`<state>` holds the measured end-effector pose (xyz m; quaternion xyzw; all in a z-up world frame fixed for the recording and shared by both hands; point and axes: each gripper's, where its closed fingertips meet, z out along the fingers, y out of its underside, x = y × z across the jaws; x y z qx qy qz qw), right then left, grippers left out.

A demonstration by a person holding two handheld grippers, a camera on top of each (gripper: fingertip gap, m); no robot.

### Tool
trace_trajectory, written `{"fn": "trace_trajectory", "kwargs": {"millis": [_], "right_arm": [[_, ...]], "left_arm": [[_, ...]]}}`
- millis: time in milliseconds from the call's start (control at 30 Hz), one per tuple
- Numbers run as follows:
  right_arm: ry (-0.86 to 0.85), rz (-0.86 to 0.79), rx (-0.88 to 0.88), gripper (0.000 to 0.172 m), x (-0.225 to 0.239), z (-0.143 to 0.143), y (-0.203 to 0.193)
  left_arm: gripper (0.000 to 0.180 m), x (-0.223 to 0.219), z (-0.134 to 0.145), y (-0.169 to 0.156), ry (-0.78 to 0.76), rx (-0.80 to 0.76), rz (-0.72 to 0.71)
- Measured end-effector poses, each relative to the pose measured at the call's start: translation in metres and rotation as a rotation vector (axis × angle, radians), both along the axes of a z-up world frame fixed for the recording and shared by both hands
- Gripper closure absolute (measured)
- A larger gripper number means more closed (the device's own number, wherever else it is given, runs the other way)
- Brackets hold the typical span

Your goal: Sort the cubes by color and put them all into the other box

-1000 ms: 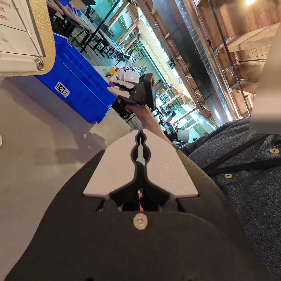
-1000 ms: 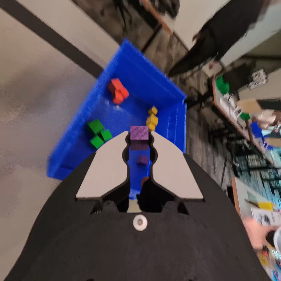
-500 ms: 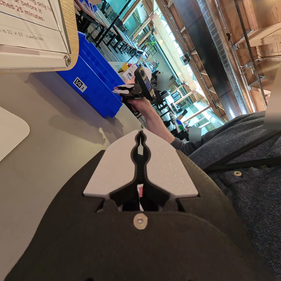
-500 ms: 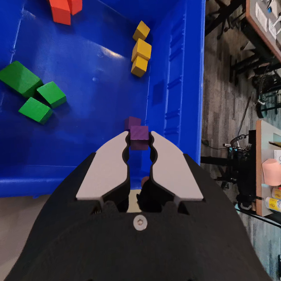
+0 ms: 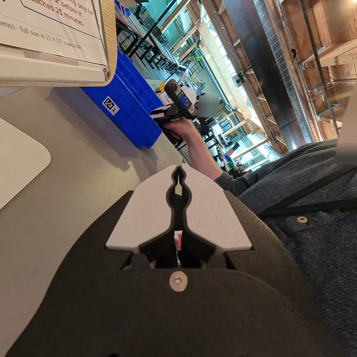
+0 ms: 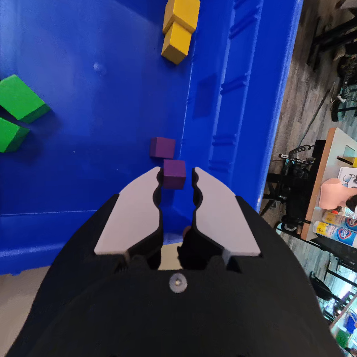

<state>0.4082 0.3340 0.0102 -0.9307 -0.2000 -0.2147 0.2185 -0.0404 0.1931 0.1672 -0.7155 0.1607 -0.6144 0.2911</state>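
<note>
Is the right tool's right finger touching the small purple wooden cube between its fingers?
Apart. In the right wrist view, blue box floor shows between the right finger and the small purple wooden cube.

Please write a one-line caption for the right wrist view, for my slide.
Right tool open above the blue box, a purple cube between its fingers, beside another purple cube.

A blue plastic box (image 6: 241, 96) stood on the counter (image 5: 58, 193). Inside it, two purple wooden cubes (image 6: 162, 147) lay by the right wall, yellow wooden cubes (image 6: 178, 32) farther along that wall, green wooden cubes (image 6: 17, 98) well apart at left.
</note>
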Motion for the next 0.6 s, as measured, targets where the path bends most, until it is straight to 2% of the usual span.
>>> {"fn": "trace_trajectory", "kwargs": {"millis": [67,167,333,467,600], "right_arm": [[0.01,0.0,-0.039,0.133,-0.001,-0.004,-0.003],[0.012,0.009,-0.013,0.134,-0.003,0.005,-0.003],[0.116,0.014,0.124,0.147,-0.01,0.048,-0.01],[0.173,0.064,0.218,0.15,-0.025,0.081,-0.017],[0.188,0.147,0.261,0.152,-0.054,0.096,-0.027]], "left_arm": [[0.18,-0.001,-0.001,0.0,0.0,-0.003,0.0],[0.18,-0.005,0.0,0.0,0.002,-0.001,0.005],[0.18,-0.023,-0.002,0.003,0.038,0.016,0.05],[0.18,-0.056,-0.003,0.009,0.096,0.045,0.128],[0.177,-0.111,-0.002,0.021,0.2,0.088,0.271]]}}
